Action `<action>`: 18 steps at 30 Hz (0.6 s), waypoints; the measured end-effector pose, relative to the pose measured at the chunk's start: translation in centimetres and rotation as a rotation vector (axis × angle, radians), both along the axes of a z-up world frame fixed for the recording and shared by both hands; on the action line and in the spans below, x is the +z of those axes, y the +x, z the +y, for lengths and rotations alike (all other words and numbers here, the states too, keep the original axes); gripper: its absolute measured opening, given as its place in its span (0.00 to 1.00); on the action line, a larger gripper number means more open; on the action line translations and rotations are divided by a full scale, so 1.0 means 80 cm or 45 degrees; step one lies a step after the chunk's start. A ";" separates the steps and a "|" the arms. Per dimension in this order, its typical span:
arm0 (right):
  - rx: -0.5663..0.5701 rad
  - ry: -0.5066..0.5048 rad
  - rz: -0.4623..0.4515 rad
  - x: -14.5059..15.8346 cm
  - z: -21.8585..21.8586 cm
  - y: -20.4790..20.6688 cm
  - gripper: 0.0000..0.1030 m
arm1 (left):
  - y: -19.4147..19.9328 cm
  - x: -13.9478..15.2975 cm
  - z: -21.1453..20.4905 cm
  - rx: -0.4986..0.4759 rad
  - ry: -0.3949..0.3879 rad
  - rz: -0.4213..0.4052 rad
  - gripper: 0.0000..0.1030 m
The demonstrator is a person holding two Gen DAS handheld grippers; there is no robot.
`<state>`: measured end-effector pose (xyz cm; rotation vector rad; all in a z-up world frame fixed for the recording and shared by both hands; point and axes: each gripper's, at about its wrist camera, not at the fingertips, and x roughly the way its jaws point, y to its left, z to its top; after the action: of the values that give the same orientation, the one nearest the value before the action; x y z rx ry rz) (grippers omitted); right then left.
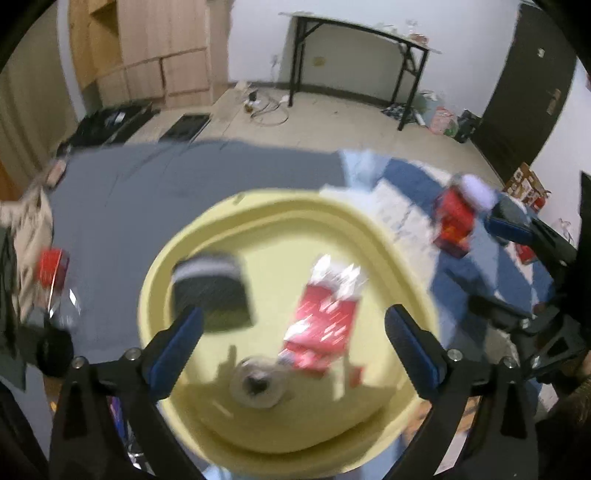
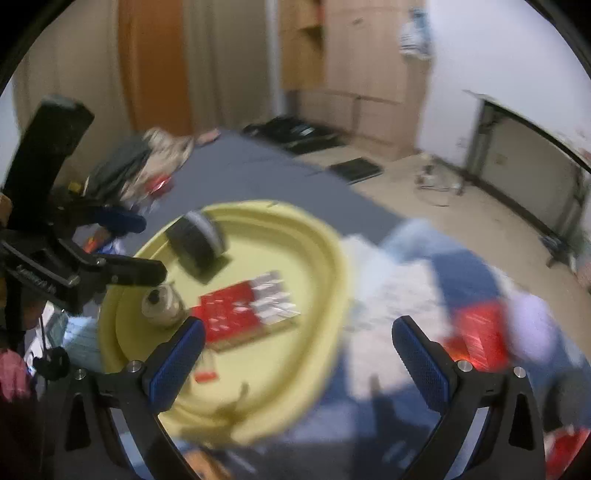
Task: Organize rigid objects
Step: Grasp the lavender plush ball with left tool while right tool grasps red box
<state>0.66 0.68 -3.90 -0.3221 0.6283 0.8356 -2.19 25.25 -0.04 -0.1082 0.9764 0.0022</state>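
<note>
A pale yellow basin [image 1: 173, 258] sits on a bed covered with a grey sheet [image 1: 147, 192], and both pictures are smeared with motion blur. Inside the basin lie three things: a dark box with a pale band [image 1: 210, 288] on the far left, a red and silver packet [image 1: 325, 314] lying flat near the middle, and a small clear jar with a dark lid [image 1: 257, 384] at the near side, just beside the packet.

The left gripper [image 1: 293, 332] hangs over the basin with its blue-padded fingers [image 1: 177, 347] spread wide and nothing between them. The right gripper [image 2: 297, 347] is likewise spread wide and empty, its left finger over the basin's near rim and its right finger above a blue and white cloth [image 2: 406, 295] to the right of the basin.

On that cloth, well right of the basin, stands a red box [image 1: 454, 221] with a pale, blurred object [image 1: 476, 192] touching its top. Another red packet [image 1: 53, 266] lies on the sheet to the left, beside a heap of clothes [image 2: 140, 170]. Beyond the bed stand a black-legged folding table [image 1: 362, 29] and wooden cabinets [image 1: 155, 48].
</note>
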 end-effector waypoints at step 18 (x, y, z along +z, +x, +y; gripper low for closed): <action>-0.928 0.101 0.104 -0.003 -0.407 0.019 1.00 | 0.166 0.015 -0.277 -0.316 0.127 -0.093 1.00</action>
<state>2.17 -31.87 -4.15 0.0258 0.7198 0.1718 11.11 3.07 1.17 0.1041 0.9101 -0.1797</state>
